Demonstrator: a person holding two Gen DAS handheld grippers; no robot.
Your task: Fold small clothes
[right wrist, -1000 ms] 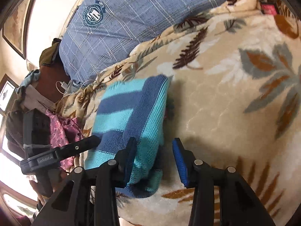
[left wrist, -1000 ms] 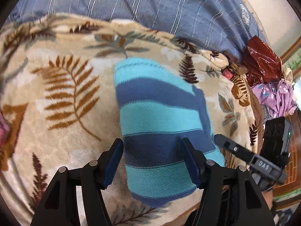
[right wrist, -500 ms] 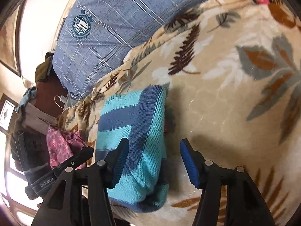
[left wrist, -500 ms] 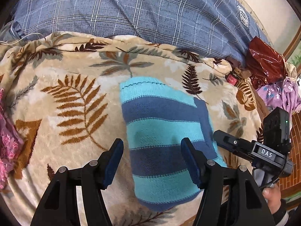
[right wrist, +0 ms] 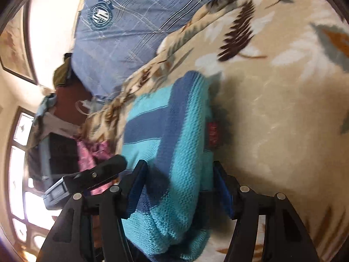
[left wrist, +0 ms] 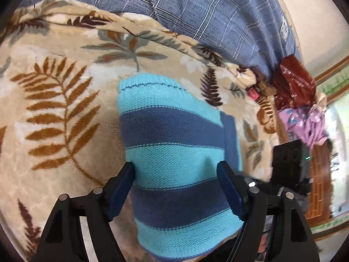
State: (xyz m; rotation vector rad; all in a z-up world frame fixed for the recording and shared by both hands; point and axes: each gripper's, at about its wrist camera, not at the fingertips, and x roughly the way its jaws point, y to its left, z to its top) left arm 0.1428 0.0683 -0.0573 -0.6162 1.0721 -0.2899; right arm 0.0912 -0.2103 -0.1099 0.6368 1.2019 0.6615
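A folded knit garment with turquoise and dark blue stripes (left wrist: 174, 144) lies on a beige leaf-patterned blanket (left wrist: 56, 109). My left gripper (left wrist: 175, 187) is open, its jaws wide on either side of the garment's near end. In the right wrist view the same garment (right wrist: 174, 152) shows its folded edge and a small red label (right wrist: 212, 134). My right gripper (right wrist: 180, 193) is open, its jaws straddling the thick folded edge. The left gripper's finger (right wrist: 96, 174) shows at the left of that view.
A blue plaid cover (left wrist: 207, 11) lies beyond the blanket. A dark red bag (left wrist: 294, 80) and purple floral cloth (left wrist: 305, 122) sit at the right. Pink cloth (right wrist: 91, 155) and a window (right wrist: 19, 163) show at the left of the right wrist view.
Both grippers moved in onto the garment's near end: the open jaws now straddle it, where earlier they stood a little back from it. The garment itself stayed in place.
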